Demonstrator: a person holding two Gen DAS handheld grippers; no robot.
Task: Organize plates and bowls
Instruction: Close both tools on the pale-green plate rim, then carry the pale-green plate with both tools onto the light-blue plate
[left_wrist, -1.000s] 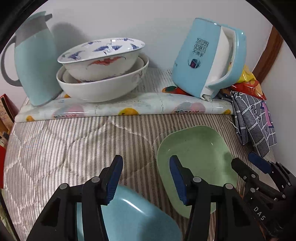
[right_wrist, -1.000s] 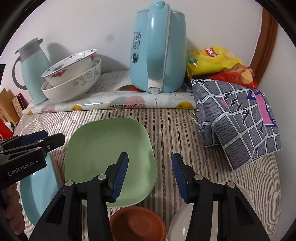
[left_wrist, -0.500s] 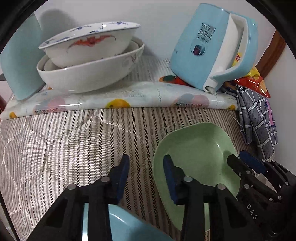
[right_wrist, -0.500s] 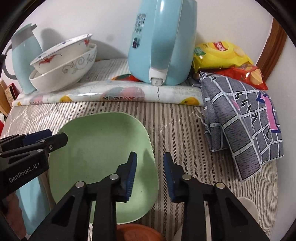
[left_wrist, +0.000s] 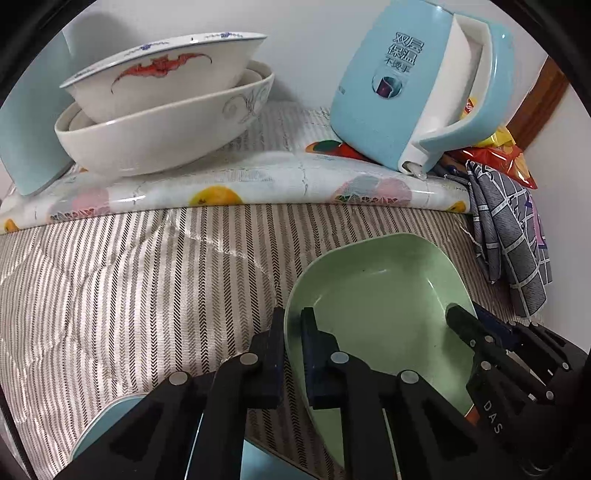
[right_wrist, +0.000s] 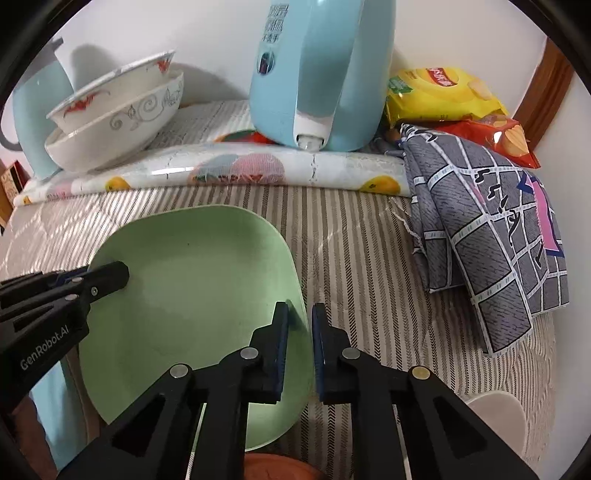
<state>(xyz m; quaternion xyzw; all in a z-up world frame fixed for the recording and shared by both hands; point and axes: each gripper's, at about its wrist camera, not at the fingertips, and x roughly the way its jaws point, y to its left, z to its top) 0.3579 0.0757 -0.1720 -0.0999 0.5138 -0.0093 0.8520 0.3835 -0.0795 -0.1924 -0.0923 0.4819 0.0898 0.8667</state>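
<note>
Striped quilted cloth covers the work surface below a white wall. Each pair of tongs has clamped one side of the pale green square plastic plate: the left gripper on its left rim, the right gripper on its right rim, probably to lift it level. Near left lies a light blue plate (a likely stacking base). Far left, two white ceramic bowls sit nested.
</note>
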